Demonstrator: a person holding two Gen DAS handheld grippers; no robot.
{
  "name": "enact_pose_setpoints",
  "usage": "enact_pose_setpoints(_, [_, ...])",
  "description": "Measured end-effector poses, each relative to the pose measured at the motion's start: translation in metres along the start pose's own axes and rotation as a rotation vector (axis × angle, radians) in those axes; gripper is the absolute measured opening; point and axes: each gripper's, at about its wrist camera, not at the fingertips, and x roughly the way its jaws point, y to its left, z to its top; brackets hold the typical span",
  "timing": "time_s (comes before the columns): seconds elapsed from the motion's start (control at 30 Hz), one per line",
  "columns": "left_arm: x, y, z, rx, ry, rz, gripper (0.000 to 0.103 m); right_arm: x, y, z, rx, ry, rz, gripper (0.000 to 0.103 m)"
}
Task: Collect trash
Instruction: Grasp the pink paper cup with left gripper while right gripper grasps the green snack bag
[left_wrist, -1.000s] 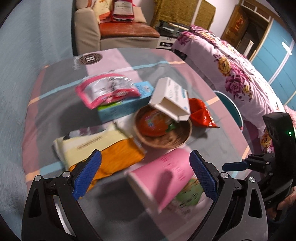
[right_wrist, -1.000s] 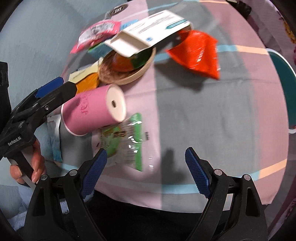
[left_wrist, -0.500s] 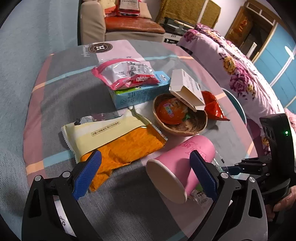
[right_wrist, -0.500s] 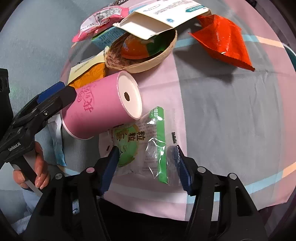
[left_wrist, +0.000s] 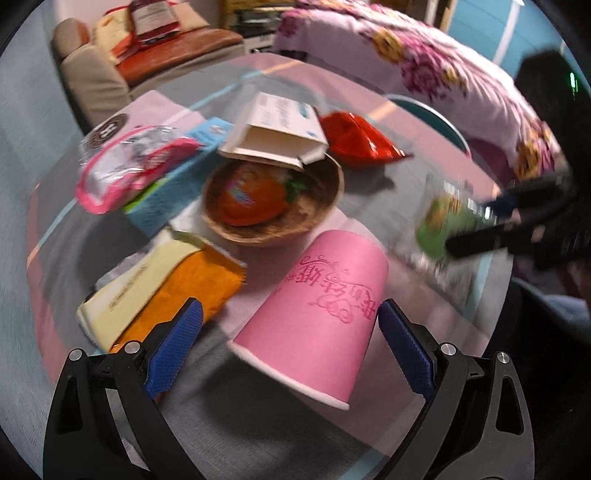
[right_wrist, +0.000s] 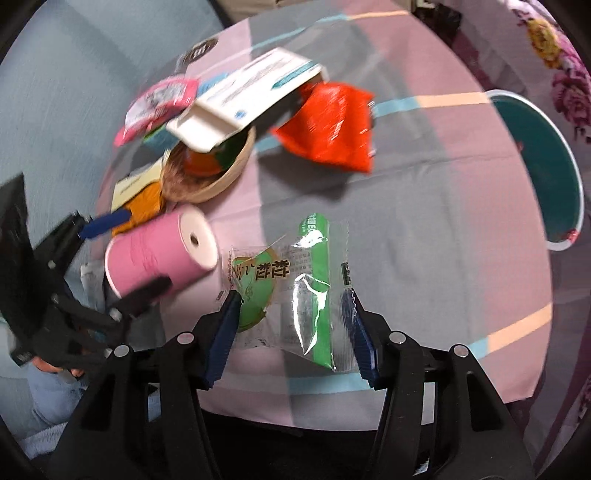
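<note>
A pink paper cup (left_wrist: 317, 314) lies on its side on the round table; it also shows in the right wrist view (right_wrist: 159, 254). My left gripper (left_wrist: 288, 347) is open, its blue pads on either side of the cup's rim end. My right gripper (right_wrist: 291, 328) is shut on a clear and green snack wrapper (right_wrist: 291, 280) and holds it lifted off the cloth; the wrapper also shows blurred in the left wrist view (left_wrist: 443, 225).
A wooden bowl (left_wrist: 273, 206) holds an orange packet under a white carton (left_wrist: 277, 129). Red wrapper (right_wrist: 328, 125), pink pouch (left_wrist: 129, 166), blue box (left_wrist: 166, 199) and yellow-orange packet (left_wrist: 159, 288) lie around. A teal bin (right_wrist: 543, 170) stands beyond the table edge.
My right gripper closed on the green wrapper and lifted it off the table. My left gripper moved in around the pink cup.
</note>
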Motion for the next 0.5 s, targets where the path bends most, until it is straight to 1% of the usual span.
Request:
enact_pose_setpoints(0.07, [0.007,-0.005,0.001,0.007,0.012,-0.006,0.095,-0.006,-0.008,0.006,0.01,-0.017,-0.001,0.054])
enact_pose_setpoints(0.1, [0.009,-0.007,0.001,0.009,0.013,-0.013,0.087,-0.008,-0.01,0.007,0.013,-0.022,-0.001,0.054])
enact_pose_setpoints(0.13, [0.01,-0.009,0.001,0.011,0.015,-0.033,0.078,-0.01,-0.014,0.007,0.019,-0.031,0.0,0.054])
enact_pose_setpoints(0.17, [0.01,-0.011,0.001,0.009,0.016,-0.042,0.074,-0.012,-0.016,0.007,0.023,-0.037,0.0,0.054])
enact_pose_setpoints(0.2, [0.009,-0.014,0.001,0.012,0.008,-0.04,0.065,-0.014,-0.02,0.008,0.03,-0.048,-0.001,0.054])
enact_pose_setpoints(0.27, [0.006,-0.019,0.001,0.007,-0.003,-0.032,0.064,-0.018,-0.026,0.009,0.039,-0.062,0.0,0.054])
enact_pose_setpoints(0.33, [0.003,-0.019,0.004,-0.026,-0.01,-0.03,0.064,-0.025,-0.034,0.011,0.049,-0.08,0.0,0.054])
enact_pose_setpoints(0.5, [-0.013,-0.019,0.017,-0.11,-0.048,-0.072,0.064,-0.037,-0.052,0.013,0.079,-0.122,0.002,0.054])
